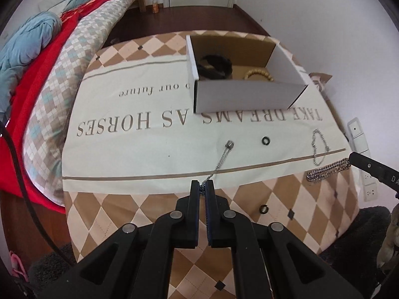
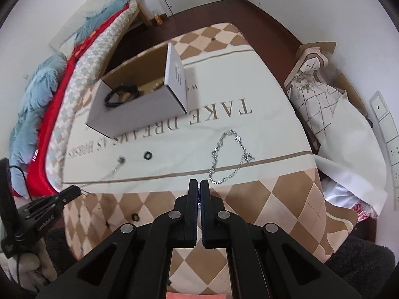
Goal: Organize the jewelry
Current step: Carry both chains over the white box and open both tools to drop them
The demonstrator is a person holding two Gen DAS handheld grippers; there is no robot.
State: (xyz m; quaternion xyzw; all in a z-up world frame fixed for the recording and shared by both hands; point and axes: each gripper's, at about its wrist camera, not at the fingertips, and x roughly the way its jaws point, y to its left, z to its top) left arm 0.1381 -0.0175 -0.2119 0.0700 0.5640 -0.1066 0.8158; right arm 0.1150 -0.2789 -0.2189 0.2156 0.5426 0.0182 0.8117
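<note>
Risk entry: our left gripper (image 1: 205, 186) fingers clamp one end of the pendant chain (image 1: 217, 165), its pendant resting on the table (image 1: 149, 154); right gripper (image 2: 198, 186) fingers shut, seemingly on the heavy curb chain (image 1: 329, 170); either could snag or slip before the box (image 1: 249, 97)

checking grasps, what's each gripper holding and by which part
The left gripper pinches the thin silver pendant necklace at its chain end, away from the pendant. The right gripper is shut on one end of the chunky silver curb-link chain.
</note>
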